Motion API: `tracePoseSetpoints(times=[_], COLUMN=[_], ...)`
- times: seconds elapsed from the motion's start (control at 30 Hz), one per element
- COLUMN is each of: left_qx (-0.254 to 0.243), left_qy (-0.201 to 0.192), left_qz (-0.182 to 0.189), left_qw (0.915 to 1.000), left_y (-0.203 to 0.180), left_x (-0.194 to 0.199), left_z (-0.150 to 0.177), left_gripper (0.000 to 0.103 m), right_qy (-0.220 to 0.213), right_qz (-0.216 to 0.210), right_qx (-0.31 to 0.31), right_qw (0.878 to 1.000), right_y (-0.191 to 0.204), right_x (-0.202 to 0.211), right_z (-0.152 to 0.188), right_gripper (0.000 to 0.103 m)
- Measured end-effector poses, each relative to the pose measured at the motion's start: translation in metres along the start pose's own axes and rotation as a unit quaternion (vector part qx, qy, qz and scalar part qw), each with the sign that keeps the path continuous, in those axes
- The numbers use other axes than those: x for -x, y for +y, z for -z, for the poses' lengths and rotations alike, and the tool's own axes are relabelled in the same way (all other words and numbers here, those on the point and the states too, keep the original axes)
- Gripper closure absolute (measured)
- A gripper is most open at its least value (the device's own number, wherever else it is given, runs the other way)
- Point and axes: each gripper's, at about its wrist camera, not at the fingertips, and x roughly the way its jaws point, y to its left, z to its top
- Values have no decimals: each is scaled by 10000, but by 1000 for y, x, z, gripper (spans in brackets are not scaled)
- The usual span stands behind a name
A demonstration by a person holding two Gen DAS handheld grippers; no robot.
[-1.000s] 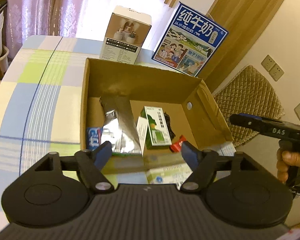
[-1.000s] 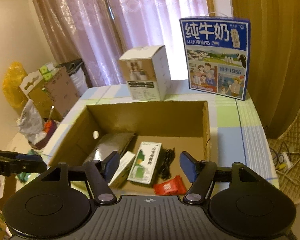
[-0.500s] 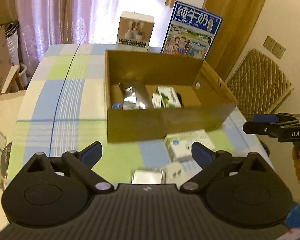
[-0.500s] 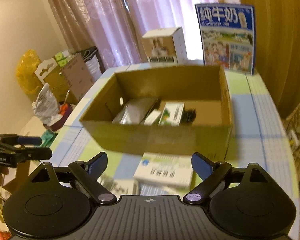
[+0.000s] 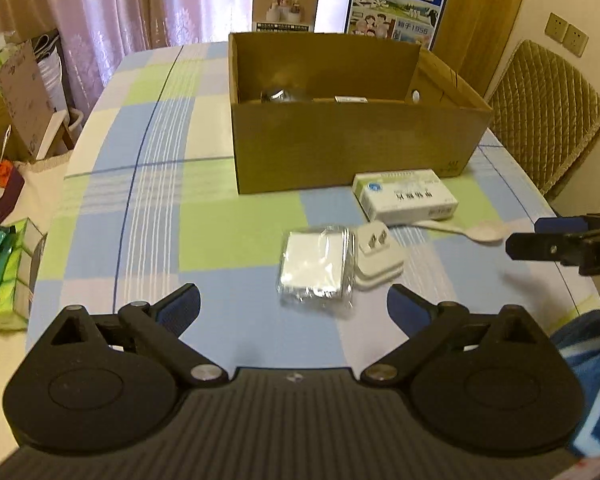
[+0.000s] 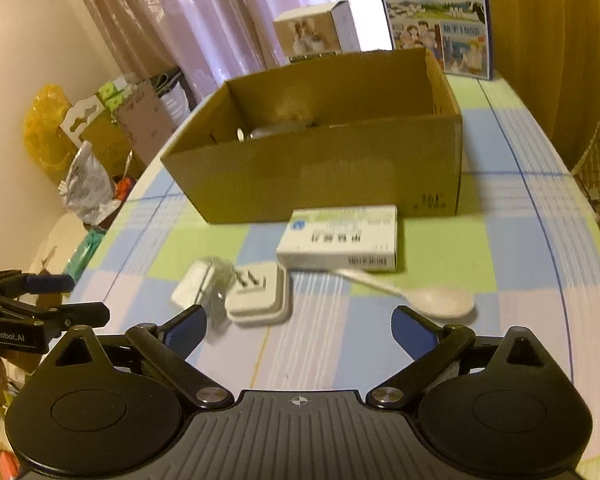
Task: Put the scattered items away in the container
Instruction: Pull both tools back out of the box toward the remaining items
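Left wrist view: the left gripper [image 5: 293, 307] has its fingers spread wide and holds nothing; neither fingertip touches any item. Just ahead of the gap, slightly toward the right finger, a clear-wrapped white packet [image 5: 315, 265] lies flat on the checked tablecloth [image 5: 148, 208]. Touching the packet's right edge is a white plug adapter [image 5: 378, 256], prongs up. Farther ahead and right sits a white medicine box [image 5: 405, 196], with a white plastic spoon [image 5: 464, 230] just beside its near edge. The cardboard box [image 5: 352, 148] stands ahead beyond these, open at the top; a silver pouch and another item show over its near wall. The right gripper [image 5: 548, 240] enters at the far right edge, above the table, apart from the items.

Right wrist view: the right gripper [image 6: 298, 326] is likewise spread wide and empty. The plug adapter [image 6: 258, 296] lies just ahead of its left finger, the packet [image 6: 198, 288] touching the adapter's left side. The spoon [image 6: 424, 298] lies ahead of the right finger; the medicine box [image 6: 340, 240] sits beyond, near the cardboard box [image 6: 320, 172] front wall. The left gripper [image 6: 40, 304] shows at the left edge.

Change against one second earlier: both cameras then looked down into the cardboard box from close above; both grippers have since pulled back toward the table's near side, so the four loose items now lie ahead of the fingers. Finger spread is wider than before.
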Motion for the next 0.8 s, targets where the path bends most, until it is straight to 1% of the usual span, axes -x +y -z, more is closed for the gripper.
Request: tracePoseSetpoints(times=[0.2,0.4,0.53,0.8], left_qx=[-98,-255,-324,-605], left_qy=[110,188,247,358], left_qz=[33,78,174,328], left_qw=[9999,9995,9990,9970], left_y=[-3,-1,2,2], left_x=[-5,-17,-28,-57], left_z=[15,21,20,12], left_gripper=[5,5,5,6], right_qy=[93,212,260,466], right_qz=[97,160,160,235], right_qx=[-156,173,366,467], right_qw=[9998,9995,9989,9975], right_y=[0,11,19,21], right_x=[-4,-17,-29,-57], right_z=[4,4,3,7], right_gripper=[6,6,6,6])
